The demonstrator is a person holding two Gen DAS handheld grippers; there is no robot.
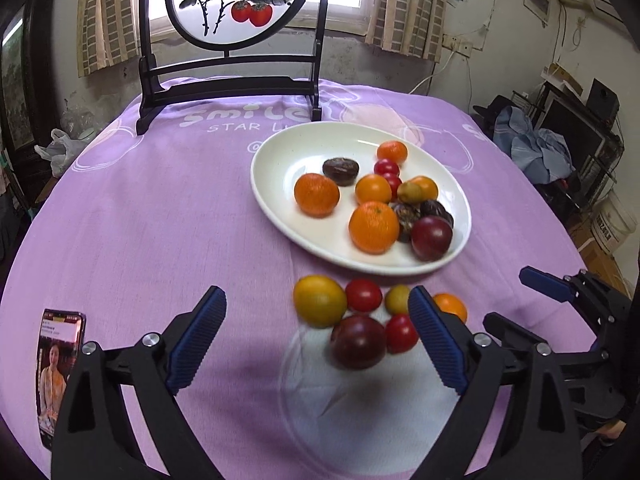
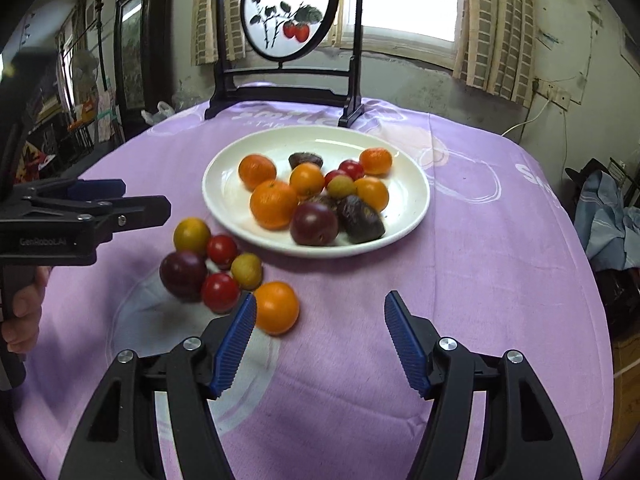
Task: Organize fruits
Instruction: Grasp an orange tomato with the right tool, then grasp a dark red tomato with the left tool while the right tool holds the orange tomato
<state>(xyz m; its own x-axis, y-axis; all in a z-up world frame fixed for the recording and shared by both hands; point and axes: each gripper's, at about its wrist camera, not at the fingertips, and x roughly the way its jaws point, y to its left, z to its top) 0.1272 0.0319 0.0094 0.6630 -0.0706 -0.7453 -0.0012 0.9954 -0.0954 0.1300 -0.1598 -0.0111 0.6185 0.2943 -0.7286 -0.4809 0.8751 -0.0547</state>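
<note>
A white oval plate (image 1: 280, 160) (image 2: 224, 204) on the purple cloth holds several oranges, small tomatoes, dark plums and passion fruits. In front of it lies a loose cluster on the cloth: a yellow-green fruit (image 1: 319, 300) (image 2: 192, 235), two red tomatoes (image 1: 363, 295) (image 2: 219, 292), a dark plum (image 1: 358, 342) (image 2: 183, 274), a small yellow fruit (image 1: 397, 299) (image 2: 246, 270) and an orange (image 1: 452, 306) (image 2: 277, 307). My left gripper (image 1: 316, 338) is open and empty, just before the cluster. My right gripper (image 2: 320, 340) is open and empty, right of the orange.
A dark wooden stand with a round painted screen (image 1: 236, 0) (image 2: 290, 12) stands at the table's far edge. A phone (image 1: 56, 368) lies at the near left. Room clutter lies beyond the table's right edge.
</note>
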